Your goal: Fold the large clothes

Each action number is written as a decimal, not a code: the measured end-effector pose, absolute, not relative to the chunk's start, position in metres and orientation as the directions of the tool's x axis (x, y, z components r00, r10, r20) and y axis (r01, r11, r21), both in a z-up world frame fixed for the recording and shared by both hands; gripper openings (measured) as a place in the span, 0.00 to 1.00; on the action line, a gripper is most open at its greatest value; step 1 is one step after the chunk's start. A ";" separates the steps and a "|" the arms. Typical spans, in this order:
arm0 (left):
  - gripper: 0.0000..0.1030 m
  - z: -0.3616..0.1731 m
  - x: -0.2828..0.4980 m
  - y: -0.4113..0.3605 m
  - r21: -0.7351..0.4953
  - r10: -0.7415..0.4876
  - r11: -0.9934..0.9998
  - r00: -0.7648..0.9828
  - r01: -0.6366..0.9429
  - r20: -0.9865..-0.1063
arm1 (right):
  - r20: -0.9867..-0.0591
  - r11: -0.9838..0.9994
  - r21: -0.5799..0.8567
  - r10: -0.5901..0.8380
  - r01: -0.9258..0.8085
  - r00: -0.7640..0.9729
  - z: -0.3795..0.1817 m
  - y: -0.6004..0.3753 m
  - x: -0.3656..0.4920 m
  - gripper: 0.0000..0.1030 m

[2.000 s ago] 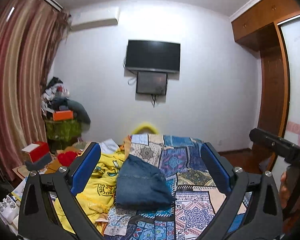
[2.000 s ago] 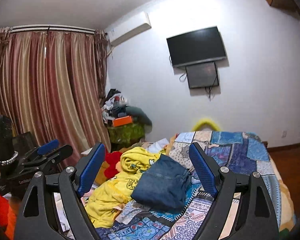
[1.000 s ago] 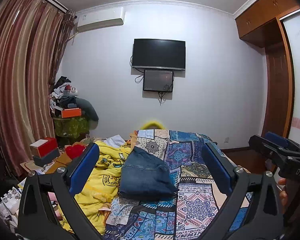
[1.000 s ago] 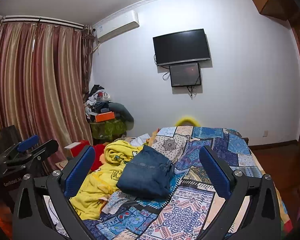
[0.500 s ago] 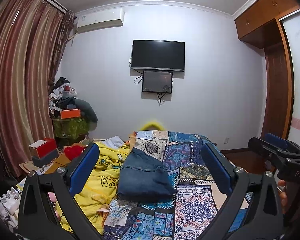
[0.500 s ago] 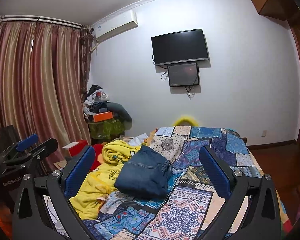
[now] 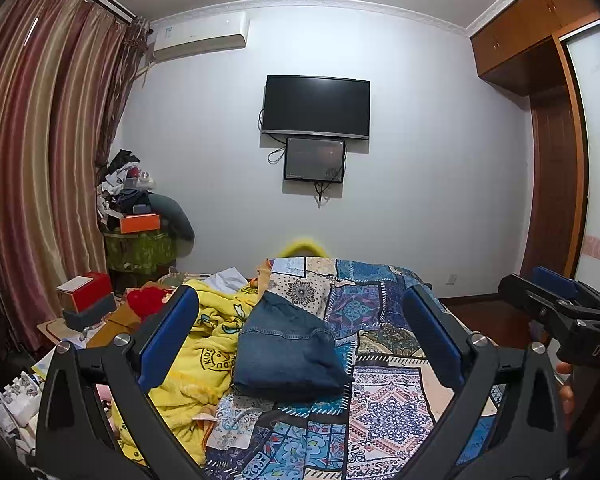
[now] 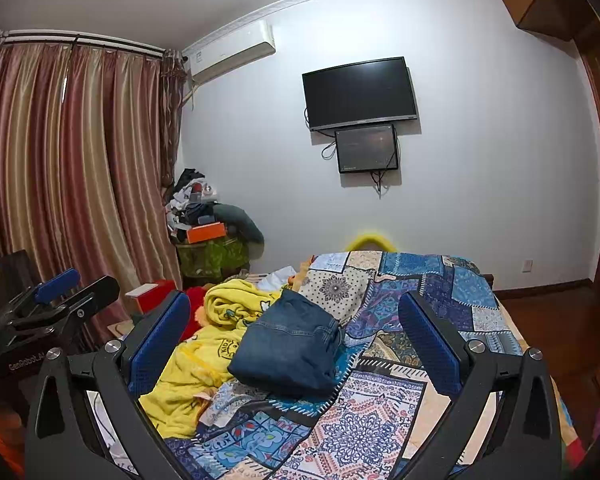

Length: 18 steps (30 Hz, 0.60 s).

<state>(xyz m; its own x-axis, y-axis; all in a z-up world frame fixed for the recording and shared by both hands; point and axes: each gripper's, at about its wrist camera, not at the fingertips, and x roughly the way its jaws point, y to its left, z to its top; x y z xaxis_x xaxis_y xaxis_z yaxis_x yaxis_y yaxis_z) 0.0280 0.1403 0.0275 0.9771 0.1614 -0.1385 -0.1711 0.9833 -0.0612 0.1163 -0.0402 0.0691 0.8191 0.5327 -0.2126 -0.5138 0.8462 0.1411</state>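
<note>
Left gripper (image 7: 300,336) was held above the bed with its black arms and blue-padded fingers (image 7: 168,336) spread wide, nothing between them. Right gripper (image 8: 294,338) was likewise spread wide and empty, blue pads (image 8: 428,344) well apart. Each tool showed at the edge of the other's view: the right one at the right edge of the left wrist view, the left one at the left edge of the right wrist view.

Folded blue denim jeans (image 7: 288,352) lay as a compact bundle on the blue patchwork quilt (image 7: 384,404) covering the bed, framed between both sets of fingers but not touched by either. In the right wrist view the same jeans (image 8: 288,350) sat on the quilt (image 8: 380,412) just beside a crumpled yellow printed blanket (image 8: 204,356), which touched the bundle's left edge. The blanket (image 7: 196,356) spilled over the bed's left side.

Behind, a black wall-mounted television (image 7: 316,106) hung on the white wall with a smaller dark screen (image 7: 314,159) right under it. A white air conditioner (image 7: 200,36) sat high near striped red-brown curtains (image 7: 40,152). A pile of clutter with an orange box (image 7: 140,222) stood in the corner. A red box with a white lid (image 7: 86,290) sat left of the bed. Wooden wardrobe (image 7: 540,40) on the right.
</note>
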 end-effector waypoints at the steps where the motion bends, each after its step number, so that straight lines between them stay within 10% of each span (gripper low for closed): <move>1: 1.00 0.028 0.028 0.140 -0.063 0.159 0.984 0.977 -0.169 -0.140 | -0.212 0.846 0.141 0.533 -0.514 0.819 0.070 -0.040 0.116 1.00; 18: 1.00 0.026 0.030 0.141 -0.090 0.117 0.987 0.980 -0.133 -0.161 | -0.212 0.851 0.140 0.525 -0.506 0.824 0.069 -0.042 0.117 1.00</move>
